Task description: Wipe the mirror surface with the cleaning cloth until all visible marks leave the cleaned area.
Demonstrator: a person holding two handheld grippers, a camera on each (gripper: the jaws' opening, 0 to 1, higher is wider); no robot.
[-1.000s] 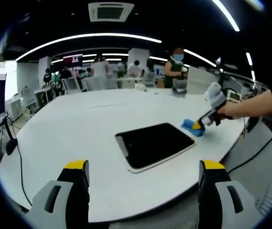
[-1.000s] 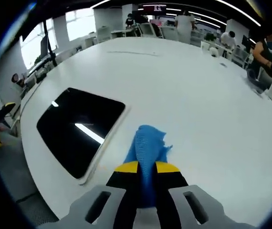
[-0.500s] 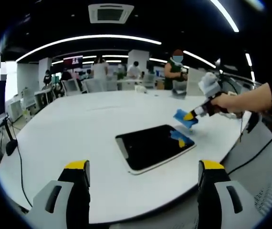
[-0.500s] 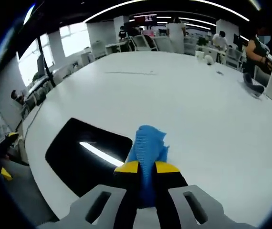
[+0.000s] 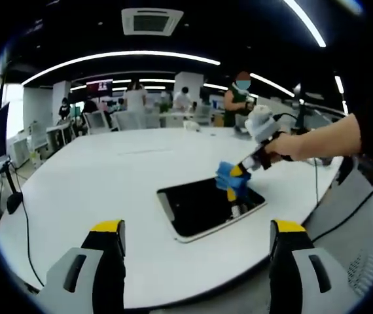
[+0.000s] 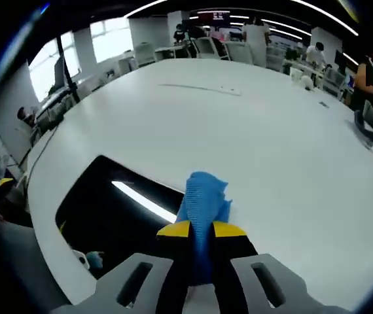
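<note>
Mirror (image 5: 207, 204): lying flat on the white table (image 5: 95, 176), near the edge closest to us, easy to reach.
Cloth (image 6: 201, 203): blue, pinched tight in our right gripper (image 6: 201, 230), free end poking forward so it can rub the glass.
Right gripper: hovering over the mirror's far corner, wiping looks barely started.
Left gripper (image 5: 196, 229): jaws wide apart, empty, hanging back.

The right gripper (image 6: 201, 230) pinches a blue cloth (image 6: 203, 199) at lower centre. A dark mirror (image 6: 111, 216) lies lower left on the white table (image 6: 258, 131).
</note>
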